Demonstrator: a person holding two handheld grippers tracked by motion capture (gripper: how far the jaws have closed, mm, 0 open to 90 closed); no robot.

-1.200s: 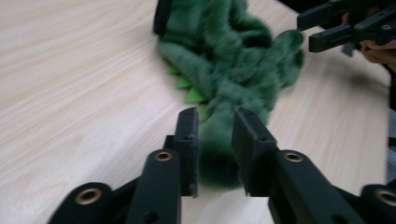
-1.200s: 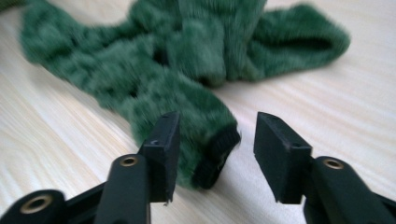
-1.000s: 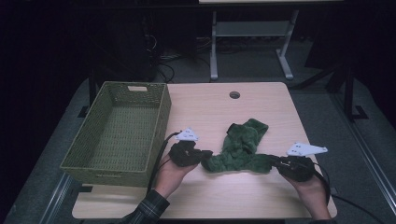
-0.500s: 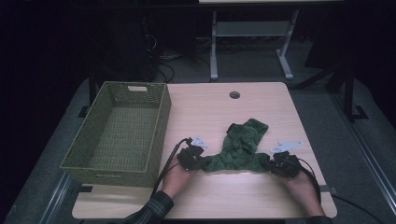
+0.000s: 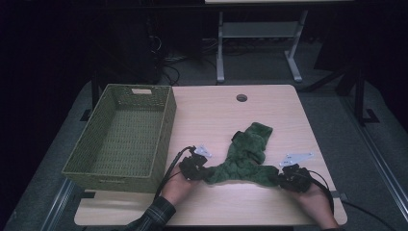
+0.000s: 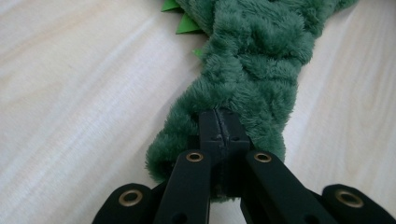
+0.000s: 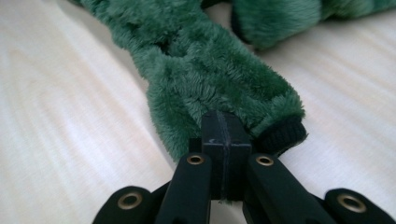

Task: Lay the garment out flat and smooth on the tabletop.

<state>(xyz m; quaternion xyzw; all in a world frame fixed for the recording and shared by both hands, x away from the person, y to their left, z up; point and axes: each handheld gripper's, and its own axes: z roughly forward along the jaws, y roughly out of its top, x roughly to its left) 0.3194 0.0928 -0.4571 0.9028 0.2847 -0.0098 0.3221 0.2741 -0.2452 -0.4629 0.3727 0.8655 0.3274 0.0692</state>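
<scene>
A fuzzy green garment [image 5: 245, 156] lies spread near the tabletop's [image 5: 216, 110] front edge, right of the woven basket [image 5: 120, 137]. The left claw [image 5: 201, 169] is clamped on one furry end, the right claw [image 5: 279, 177] on the other, by a dark cuff [image 7: 280, 133].

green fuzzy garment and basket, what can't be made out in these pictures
- Green fuzzy garment: its kind stays unclear; small and bunched in the high view, cut off by the top edge in both gripper views.
- Fabric pinched by the left tool and right tool: hidden between the shut jaws.
- Basket: its near inner wall is hidden behind its own rim in the high view.
</scene>
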